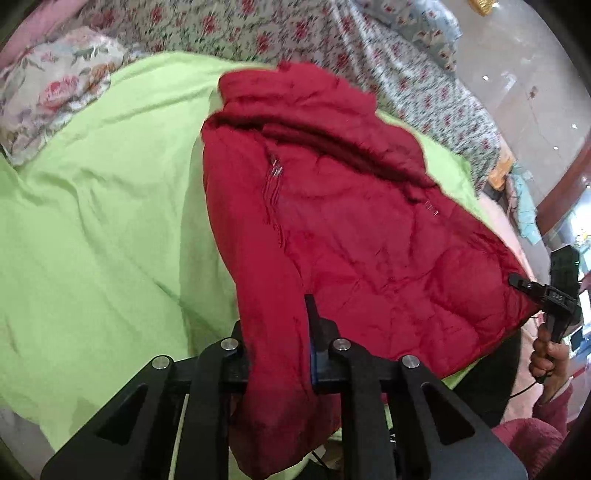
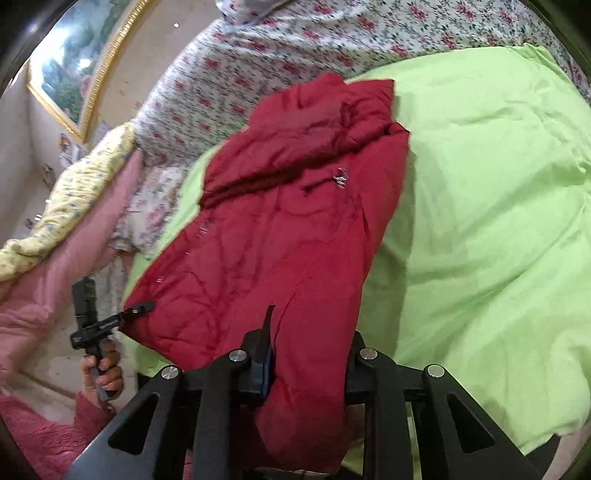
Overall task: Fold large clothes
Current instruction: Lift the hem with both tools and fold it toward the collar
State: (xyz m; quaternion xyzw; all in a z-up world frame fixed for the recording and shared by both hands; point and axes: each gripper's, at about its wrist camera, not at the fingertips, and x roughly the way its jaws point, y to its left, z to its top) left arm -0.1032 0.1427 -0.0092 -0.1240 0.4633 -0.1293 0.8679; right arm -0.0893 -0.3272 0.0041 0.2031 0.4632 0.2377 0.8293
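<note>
A red padded jacket [image 1: 332, 229] lies across a lime-green sheet [image 1: 103, 229], with floral bedding [image 1: 280, 33] beyond it. The left gripper [image 1: 277, 343] is clamped on a fold of the jacket's near edge (fabric bunches between its black fingers). At the right edge, the right gripper [image 1: 517, 282] pinches the jacket's other corner, held by a hand [image 1: 548, 360].
</note>
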